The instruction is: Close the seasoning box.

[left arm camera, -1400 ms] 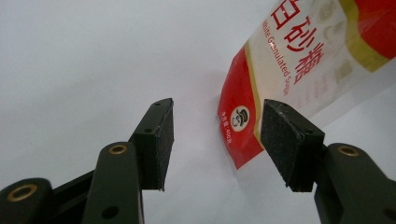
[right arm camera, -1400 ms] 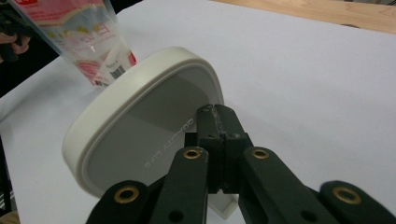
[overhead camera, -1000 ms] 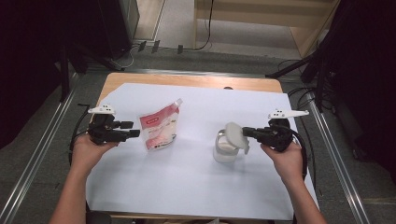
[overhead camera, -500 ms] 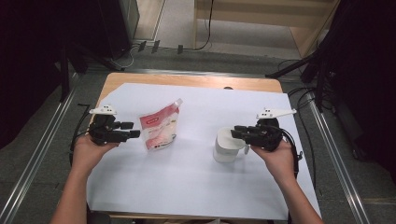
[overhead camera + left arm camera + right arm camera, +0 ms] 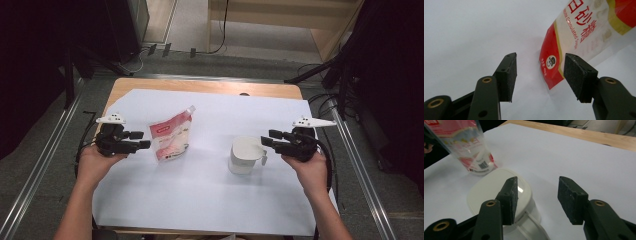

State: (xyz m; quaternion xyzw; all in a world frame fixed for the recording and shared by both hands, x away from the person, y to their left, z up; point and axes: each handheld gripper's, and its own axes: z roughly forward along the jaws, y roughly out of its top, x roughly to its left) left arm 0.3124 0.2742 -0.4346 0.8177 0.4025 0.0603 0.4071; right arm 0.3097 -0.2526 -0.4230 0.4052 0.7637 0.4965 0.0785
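A red-and-white sugar pouch [image 5: 170, 136] stands tilted on the white sheet at centre left. My left gripper [image 5: 142, 139] is open just left of the pouch. In the left gripper view the pouch's lower corner [image 5: 551, 67] lies beyond the gap between the pads [image 5: 509, 72], and nothing touches them. A white tub with its lid on [image 5: 245, 154] sits at centre right. My right gripper [image 5: 266, 138] is open just right of the tub; its jaws have just been opening and nothing is between them. In the right gripper view the lid [image 5: 496, 192] lies below the left pad [image 5: 511, 197], with the pouch [image 5: 466, 145] behind.
A white paper sheet [image 5: 200, 200] covers most of the wooden table [image 5: 200, 87]. Metal rails [image 5: 45, 165] run along both sides. Cables [image 5: 330, 107] lie off the right edge, and dark equipment stands beyond the far side.
The right gripper set the tilted lid down flat on the tub, opened and let go of it, then drew back a little to the right. The left gripper and pouch stayed put.
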